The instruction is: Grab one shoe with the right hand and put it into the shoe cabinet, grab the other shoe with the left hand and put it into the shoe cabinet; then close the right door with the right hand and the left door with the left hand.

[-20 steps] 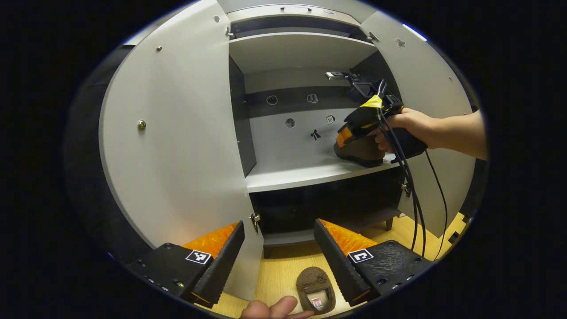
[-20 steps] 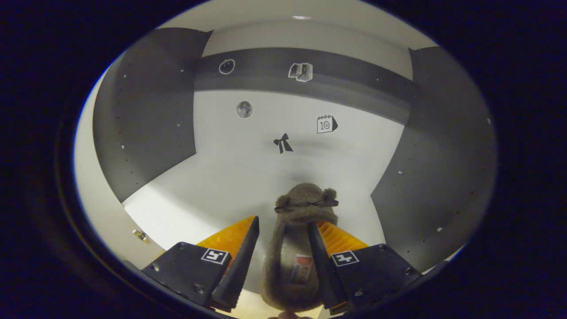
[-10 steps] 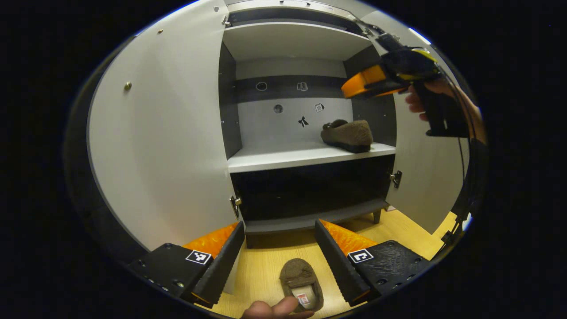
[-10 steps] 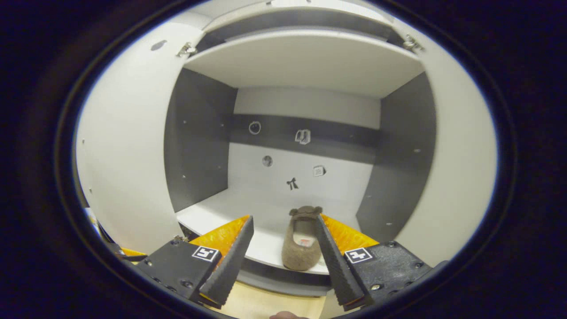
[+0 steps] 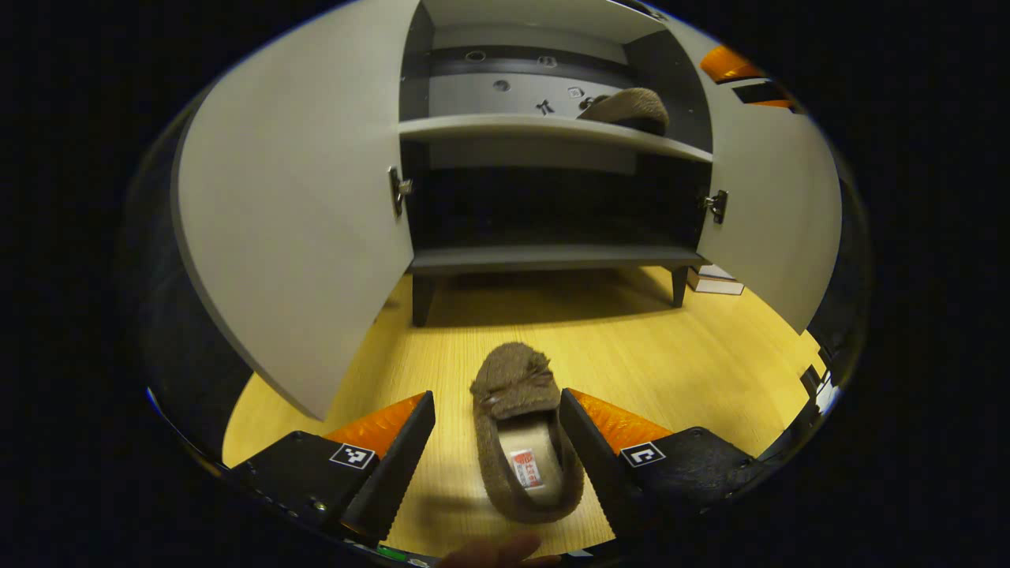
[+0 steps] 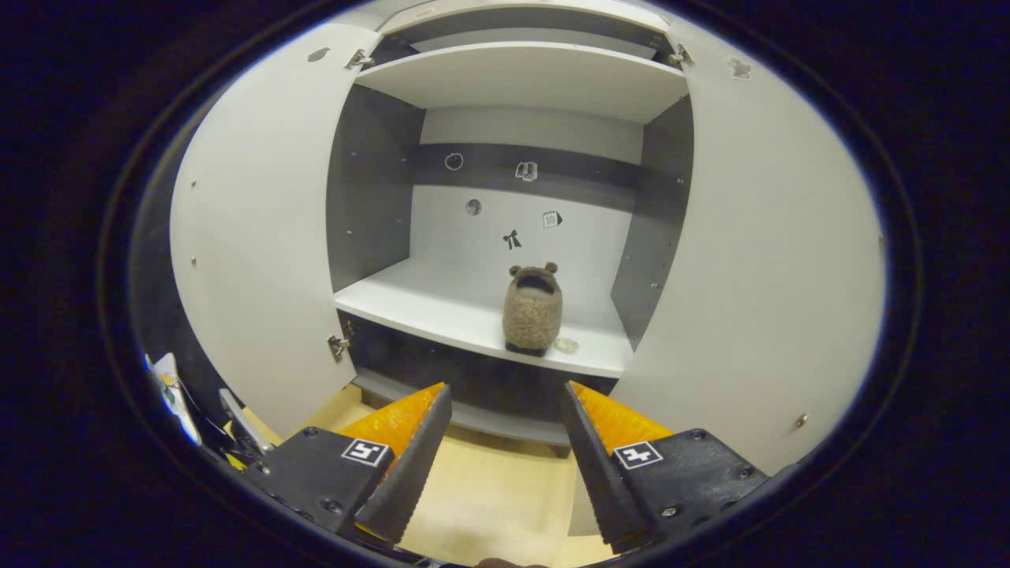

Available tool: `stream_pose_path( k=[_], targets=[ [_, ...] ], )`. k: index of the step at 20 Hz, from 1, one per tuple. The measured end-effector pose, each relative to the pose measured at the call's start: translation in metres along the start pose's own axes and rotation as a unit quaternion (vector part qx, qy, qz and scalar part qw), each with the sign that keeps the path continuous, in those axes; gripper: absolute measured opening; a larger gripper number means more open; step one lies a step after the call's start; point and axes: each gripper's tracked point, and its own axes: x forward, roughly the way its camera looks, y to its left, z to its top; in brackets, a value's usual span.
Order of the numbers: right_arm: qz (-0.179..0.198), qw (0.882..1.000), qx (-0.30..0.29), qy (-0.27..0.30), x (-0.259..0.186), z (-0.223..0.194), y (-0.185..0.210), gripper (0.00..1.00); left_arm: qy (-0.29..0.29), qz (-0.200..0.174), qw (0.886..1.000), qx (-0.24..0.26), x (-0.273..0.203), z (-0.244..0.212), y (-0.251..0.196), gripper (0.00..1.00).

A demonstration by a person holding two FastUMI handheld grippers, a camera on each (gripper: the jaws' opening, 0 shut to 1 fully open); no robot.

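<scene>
- Resting on the cabinet's white shelf (image 6: pixel 442 312), one fuzzy brown slipper (image 6: pixel 533 309) is already stowed; the right gripper (image 6: pixel 505 442) is held empty, jaws apart.
- The second slipper (image 5: pixel 521 430) is seen on the wooden floor (image 5: pixel 694 347), between the spread jaws of the left gripper (image 5: pixel 497 446), ungrasped.
- Both doors, left door (image 5: pixel 292 213) and right door (image 6: pixel 757 268), are left open.

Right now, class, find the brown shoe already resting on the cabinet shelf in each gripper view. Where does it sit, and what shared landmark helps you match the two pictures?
Left gripper view: the shoe on the shelf lies near the top, right of centre, side-on at the shelf's right end.
Right gripper view: the same shoe sits near the middle, above the open right claw.
Shared landmark: the small bow sticker on the back panel, just left of the shoe.
</scene>
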Motion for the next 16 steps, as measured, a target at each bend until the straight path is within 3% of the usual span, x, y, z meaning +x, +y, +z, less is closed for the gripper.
stream_pose_path(
  k=[2,5,7,8,9,10,11,12,13,14,15,16],
  targets=[
    [0.007,1.000,-0.001,0.008,-0.004,-0.001,0.003,0.89,0.023,-0.003,1.000,0.003,0.012,-0.019,-0.012,0.97],
    [0.013,1.000,-0.007,0.010,-0.013,0.000,0.008,0.89,0.003,-0.022,0.999,0.025,0.040,-0.019,-0.030,0.94],
    [0.022,1.000,-0.010,0.019,-0.017,-0.006,0.015,0.89,0.024,-0.010,1.000,0.013,0.052,-0.027,-0.024,0.88],
    [0.026,0.999,-0.014,0.024,-0.018,-0.009,0.017,0.89,0.037,-0.001,0.999,0.010,0.058,-0.033,-0.022,0.63],
    [0.030,0.999,-0.016,0.029,-0.021,-0.012,0.021,0.89,0.050,-0.001,0.999,0.001,0.062,-0.040,-0.020,0.66],
    [0.035,0.999,-0.017,0.031,-0.024,-0.014,0.025,0.89,0.047,-0.008,0.999,-0.008,0.064,-0.039,-0.024,0.55],
    [0.036,0.999,-0.020,0.032,-0.027,-0.015,0.027,0.89,0.039,0.016,0.999,-0.005,0.064,-0.034,-0.015,0.47],
    [0.037,0.998,-0.027,0.032,-0.030,-0.016,0.028,0.89,0.045,0.023,0.999,-0.006,0.065,-0.037,-0.012,0.07],
    [0.039,0.998,-0.034,0.031,-0.033,-0.017,0.030,0.89,0.043,0.027,0.999,-0.008,0.067,-0.033,-0.011,0.19],
    [0.038,0.998,-0.041,0.032,-0.035,-0.018,0.030,0.89,0.048,0.026,0.998,-0.017,0.066,-0.033,-0.012,0.02],
    [0.036,0.998,-0.049,0.035,-0.038,-0.021,0.029,0.89,0.050,0.025,0.998,-0.025,0.065,-0.034,-0.011,0.13],
    [0.034,0.998,-0.050,0.034,-0.040,-0.022,0.026,0.89,0.053,0.025,0.998,-0.030,0.064,-0.035,-0.010,0.02]
  ],
)
